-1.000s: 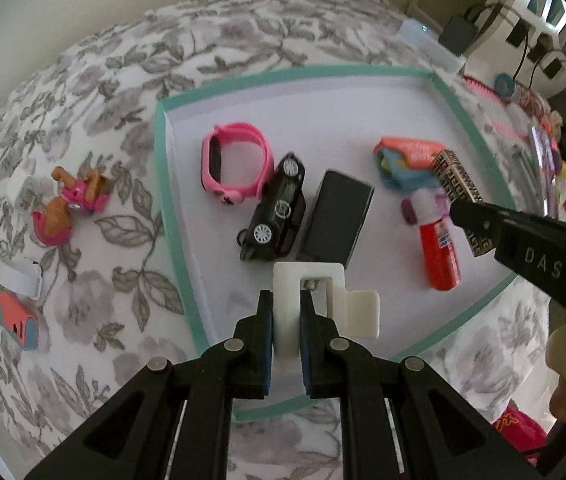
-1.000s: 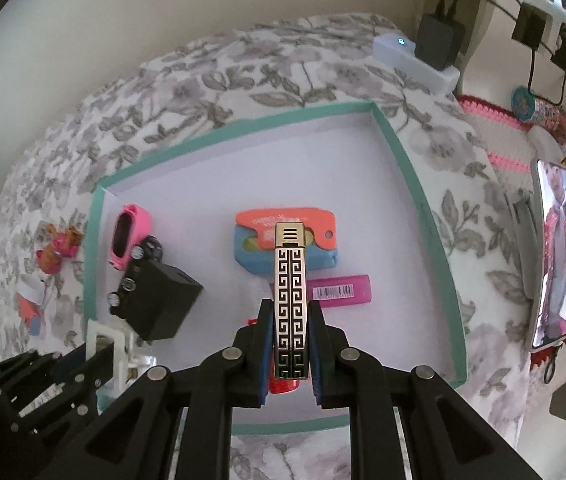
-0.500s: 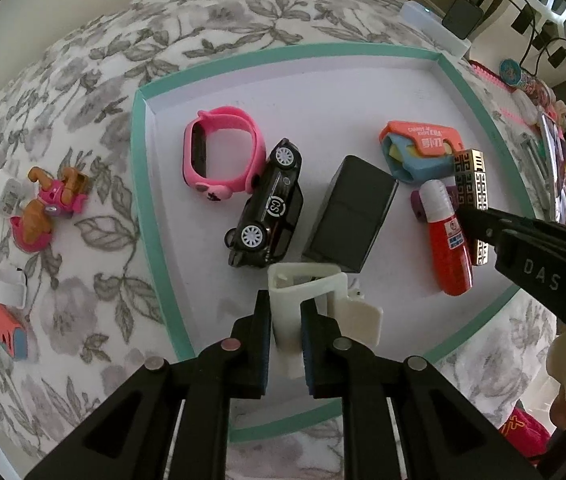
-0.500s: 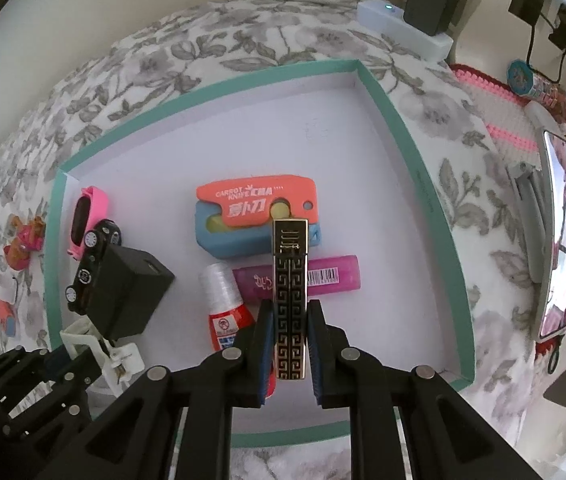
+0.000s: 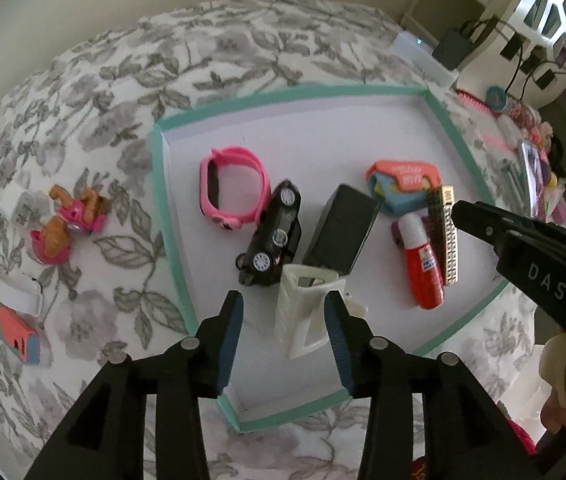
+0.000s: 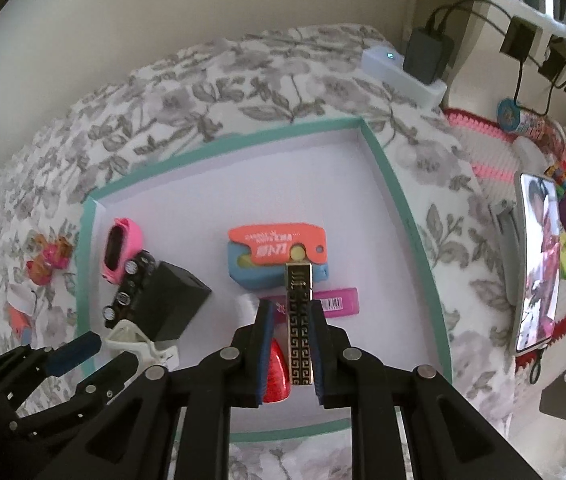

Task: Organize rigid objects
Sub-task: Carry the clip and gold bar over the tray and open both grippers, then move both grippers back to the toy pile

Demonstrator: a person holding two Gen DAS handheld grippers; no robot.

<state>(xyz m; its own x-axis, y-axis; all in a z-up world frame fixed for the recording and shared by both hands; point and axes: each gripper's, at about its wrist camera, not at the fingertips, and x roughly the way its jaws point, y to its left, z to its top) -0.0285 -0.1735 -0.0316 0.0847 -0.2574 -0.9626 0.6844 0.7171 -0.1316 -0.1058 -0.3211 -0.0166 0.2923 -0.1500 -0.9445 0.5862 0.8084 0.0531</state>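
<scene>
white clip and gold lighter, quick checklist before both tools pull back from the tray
1. Left tool open: ok, blue pads spread wide.
2. White clip free of the pads: cannot tell, the right pad sits very close.
3. Clip inside the tray: ok, beside the black car and black box.
4. Right tool open: ok, gaps show either side of the gold lighter.
5. Lighter resting flat: cannot tell, it seems to lean on the red bottle.

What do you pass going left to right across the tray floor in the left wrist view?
Pink watch → black toy car → black box → red glue bottle → gold patterned bar.
</scene>
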